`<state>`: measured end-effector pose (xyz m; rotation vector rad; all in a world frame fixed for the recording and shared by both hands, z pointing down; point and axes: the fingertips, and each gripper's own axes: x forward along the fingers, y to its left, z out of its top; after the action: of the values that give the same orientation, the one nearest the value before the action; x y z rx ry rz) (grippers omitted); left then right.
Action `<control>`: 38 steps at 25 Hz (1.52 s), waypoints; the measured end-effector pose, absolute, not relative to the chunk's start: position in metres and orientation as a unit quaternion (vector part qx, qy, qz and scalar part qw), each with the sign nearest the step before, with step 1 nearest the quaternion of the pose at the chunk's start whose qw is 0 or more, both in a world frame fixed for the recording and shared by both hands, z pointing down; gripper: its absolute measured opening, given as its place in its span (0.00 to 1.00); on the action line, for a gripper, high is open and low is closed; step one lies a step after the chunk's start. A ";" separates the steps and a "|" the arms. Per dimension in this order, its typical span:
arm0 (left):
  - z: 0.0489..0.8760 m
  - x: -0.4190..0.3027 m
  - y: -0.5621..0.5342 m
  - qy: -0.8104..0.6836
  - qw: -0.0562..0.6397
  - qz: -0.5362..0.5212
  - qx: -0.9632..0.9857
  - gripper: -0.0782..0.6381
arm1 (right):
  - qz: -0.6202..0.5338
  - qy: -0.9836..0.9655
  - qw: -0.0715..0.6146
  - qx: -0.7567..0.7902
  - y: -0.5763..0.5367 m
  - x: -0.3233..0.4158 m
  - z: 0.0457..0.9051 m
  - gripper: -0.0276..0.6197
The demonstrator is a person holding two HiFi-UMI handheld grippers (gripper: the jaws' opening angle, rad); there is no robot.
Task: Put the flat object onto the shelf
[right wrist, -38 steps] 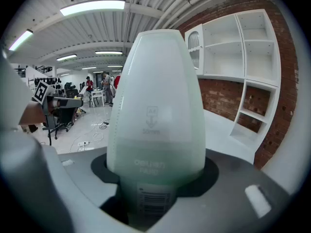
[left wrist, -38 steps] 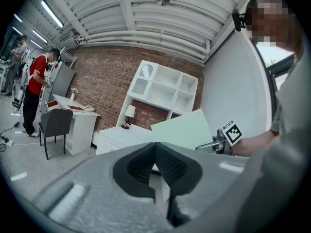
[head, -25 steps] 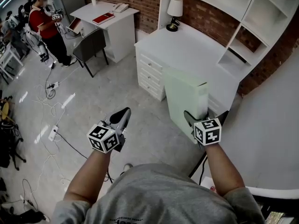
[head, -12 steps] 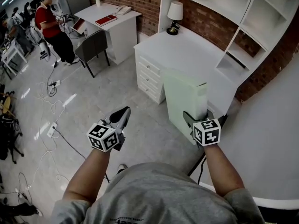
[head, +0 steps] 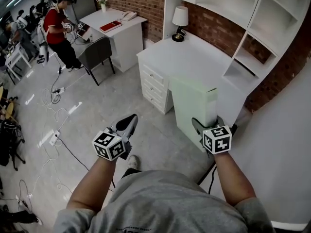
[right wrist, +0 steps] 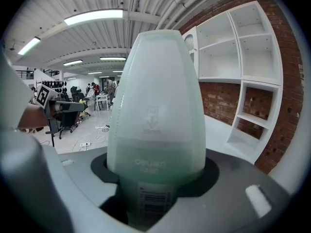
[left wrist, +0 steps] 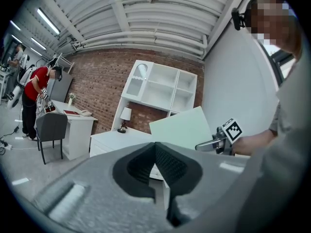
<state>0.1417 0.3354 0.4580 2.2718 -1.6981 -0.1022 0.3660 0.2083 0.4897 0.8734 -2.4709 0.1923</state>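
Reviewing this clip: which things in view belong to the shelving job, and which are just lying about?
Job: green flat folder, clamped in right tool; white shelf above the desk.
Lying about: lamp, red book, telephone, grey chair, floor cables; left tool, shut and empty.

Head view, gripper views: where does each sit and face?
Head view: on the head, steeply down at left gripper, right gripper, forearms, desk.
Left gripper view: on left gripper, along its shut jaws toward shelf; right gripper visible.
Right gripper view: on right gripper, along jaws clamped on green folder; left gripper visible.
Shared: all three show the green folder.
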 end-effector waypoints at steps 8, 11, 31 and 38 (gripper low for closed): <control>0.477 0.076 0.248 -0.569 0.153 -0.043 0.807 0.11 | 0.070 -0.905 0.260 0.329 0.142 0.299 0.505 0.49; 0.477 0.034 0.204 -0.554 0.156 -0.045 0.817 0.11 | 0.070 -0.901 0.258 0.342 0.111 0.258 0.502 0.49; 0.462 -0.183 0.009 -0.530 0.150 -0.021 0.835 0.11 | 0.074 -0.885 0.241 0.391 -0.088 0.066 0.471 0.49; 0.458 -0.186 -0.060 -0.554 0.136 -0.018 0.821 0.11 | 0.070 -0.897 0.242 0.362 -0.170 0.050 0.481 0.49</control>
<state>-0.1864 -0.0605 0.4585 2.3778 -1.6033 -0.0530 0.0503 -0.1703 0.4806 0.9904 -2.4525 0.1909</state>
